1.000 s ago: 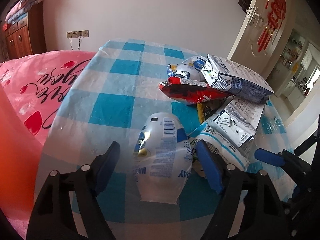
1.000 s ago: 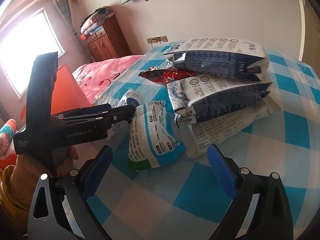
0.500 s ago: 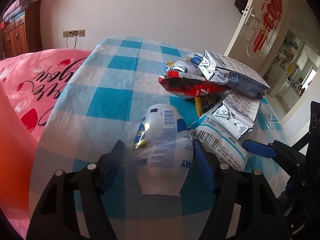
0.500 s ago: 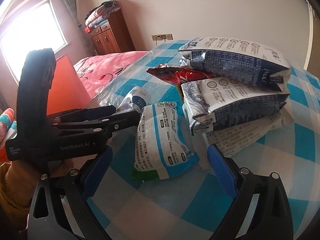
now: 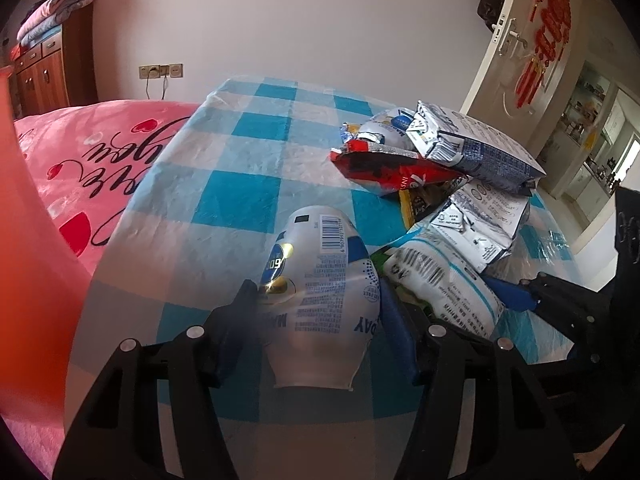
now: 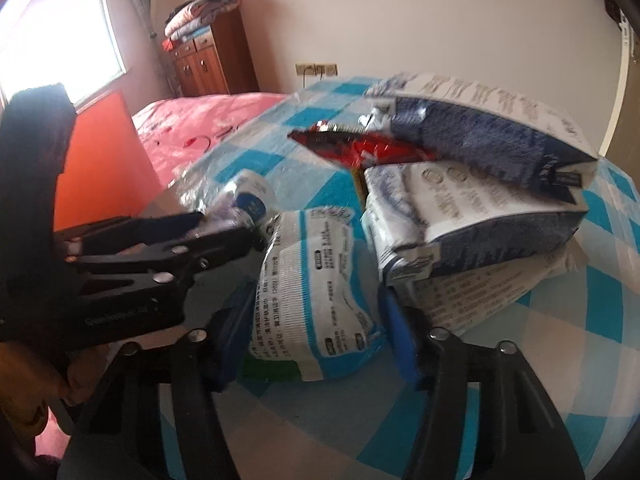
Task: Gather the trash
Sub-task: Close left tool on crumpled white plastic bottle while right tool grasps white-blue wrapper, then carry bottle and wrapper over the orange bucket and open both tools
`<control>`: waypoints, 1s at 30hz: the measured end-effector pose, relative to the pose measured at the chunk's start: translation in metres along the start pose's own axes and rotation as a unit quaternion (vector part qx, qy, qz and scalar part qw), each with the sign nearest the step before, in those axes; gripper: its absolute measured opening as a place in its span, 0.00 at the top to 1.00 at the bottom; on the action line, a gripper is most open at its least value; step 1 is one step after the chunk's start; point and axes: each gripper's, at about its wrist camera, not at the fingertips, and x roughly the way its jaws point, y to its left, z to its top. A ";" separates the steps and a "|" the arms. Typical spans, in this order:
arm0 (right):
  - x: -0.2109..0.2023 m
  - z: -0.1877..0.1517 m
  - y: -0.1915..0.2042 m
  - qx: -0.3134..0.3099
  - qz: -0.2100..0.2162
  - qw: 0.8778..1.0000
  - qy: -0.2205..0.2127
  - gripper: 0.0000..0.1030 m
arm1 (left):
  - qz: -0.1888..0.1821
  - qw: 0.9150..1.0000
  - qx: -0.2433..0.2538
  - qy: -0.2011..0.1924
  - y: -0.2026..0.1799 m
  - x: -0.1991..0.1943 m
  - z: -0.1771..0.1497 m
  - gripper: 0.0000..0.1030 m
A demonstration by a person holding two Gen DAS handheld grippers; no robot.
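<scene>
White crumpled pouch (image 5: 320,292) lies flat between my left pads; white-blue packet (image 6: 316,280) at its 3 o'clock; stacked wrappers (image 5: 460,160) at 1 o'clock.

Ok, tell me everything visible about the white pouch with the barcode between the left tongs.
The white pouch is a soft, glossy plastic pack, white with blue areas, a barcode near its far end, fine print and a gold-and-blue round emblem. It lies on the blue-checked tablecloth, its flat sealed edge toward the camera. The left tongs flank it, both blue pads against its sides; it looks gripped. To its right lies a white-and-blue packet, very close; contact is unclear.
</scene>
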 end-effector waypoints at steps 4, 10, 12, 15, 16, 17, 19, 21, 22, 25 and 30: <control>0.001 0.000 0.001 0.000 -0.004 1.000 0.002 0.42 | -0.002 1.000 -0.005 -0.004 0.006 -0.006 -0.004 0.40; -0.004 -0.005 0.002 0.005 -0.001 1.000 -0.002 0.52 | -0.010 1.000 -0.006 -0.009 0.007 -0.019 -0.012 0.40; -0.007 -0.007 0.000 0.012 0.001 1.000 -0.004 0.54 | -0.012 1.000 -0.006 -0.011 0.008 -0.025 -0.015 0.40; -0.011 -0.012 0.000 0.017 -0.005 1.000 -0.008 0.56 | -0.016 1.000 -0.004 -0.015 0.008 -0.033 -0.020 0.40; -0.012 -0.013 0.000 0.019 -0.005 1.000 -0.010 0.56 | -0.017 1.000 -0.003 -0.016 0.008 -0.036 -0.021 0.40; -0.014 -0.014 0.000 0.021 -0.006 1.000 -0.012 0.57 | -0.017 1.000 -0.002 -0.018 0.008 -0.040 -0.023 0.40; -0.018 -0.017 0.002 0.020 -0.010 1.000 -0.017 0.58 | -0.019 1.000 0.000 -0.024 0.007 -0.047 -0.024 0.40; -0.023 -0.018 0.005 0.019 -0.014 0.999 -0.023 0.58 | -0.022 0.999 0.001 -0.029 0.007 -0.055 -0.026 0.40; -0.028 -0.018 0.006 0.019 -0.015 0.999 -0.028 0.58 | -0.024 0.999 0.002 -0.032 0.007 -0.058 -0.027 0.40; -0.038 -0.016 0.011 0.019 -0.019 0.999 -0.039 0.58 | -0.027 0.999 0.006 -0.044 0.006 -0.071 -0.029 0.40; -0.059 -0.005 0.020 0.015 -0.017 0.998 -0.062 0.58 | -0.038 0.996 0.007 -0.075 0.005 -0.100 -0.025 0.40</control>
